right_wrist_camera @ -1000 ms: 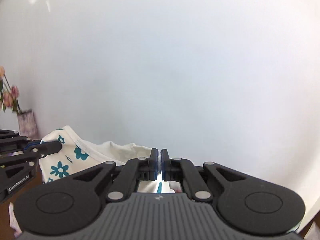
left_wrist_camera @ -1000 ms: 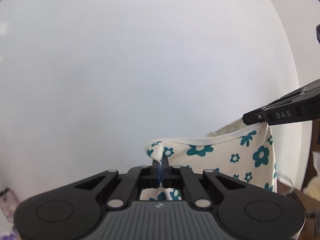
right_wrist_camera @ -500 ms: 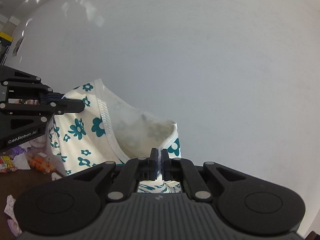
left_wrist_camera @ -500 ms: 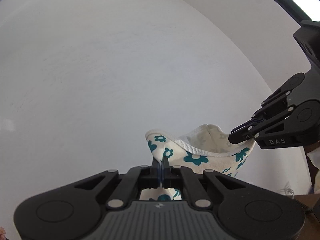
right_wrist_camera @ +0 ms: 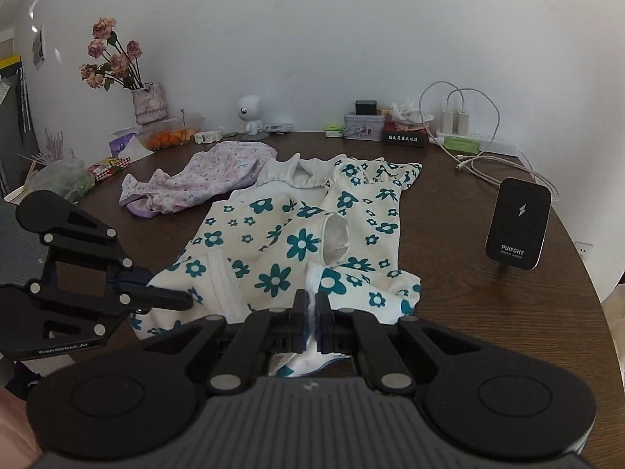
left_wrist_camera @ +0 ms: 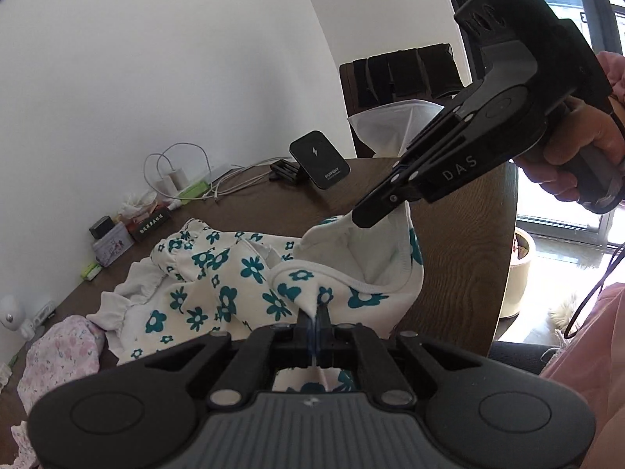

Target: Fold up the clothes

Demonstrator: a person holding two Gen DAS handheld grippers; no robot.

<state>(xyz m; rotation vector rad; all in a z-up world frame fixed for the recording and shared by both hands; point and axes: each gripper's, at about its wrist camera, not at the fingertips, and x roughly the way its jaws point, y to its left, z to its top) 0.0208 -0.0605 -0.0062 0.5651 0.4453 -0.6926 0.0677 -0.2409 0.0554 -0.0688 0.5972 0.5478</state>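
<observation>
Right wrist view: the garment (right_wrist_camera: 297,230) is spread over the middle of the table (right_wrist_camera: 488,312), its near hem pinched in the closed right gripper (right_wrist_camera: 311,314) and in the closed left gripper (right_wrist_camera: 172,298) beside it, apparently so the cloth can be laid flat for folding. The hem is held raised near the table's front edge, while the far part rests beside a pink garment (right_wrist_camera: 195,183).

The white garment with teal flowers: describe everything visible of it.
The flowered garment is soft white knit printed with teal flowers, with ribbed hems and frilled edges. It lies spread and rumpled on the dark wooden table, far edge beside a pink floral garment. The left gripper and right gripper each pinch its near edge.
</observation>
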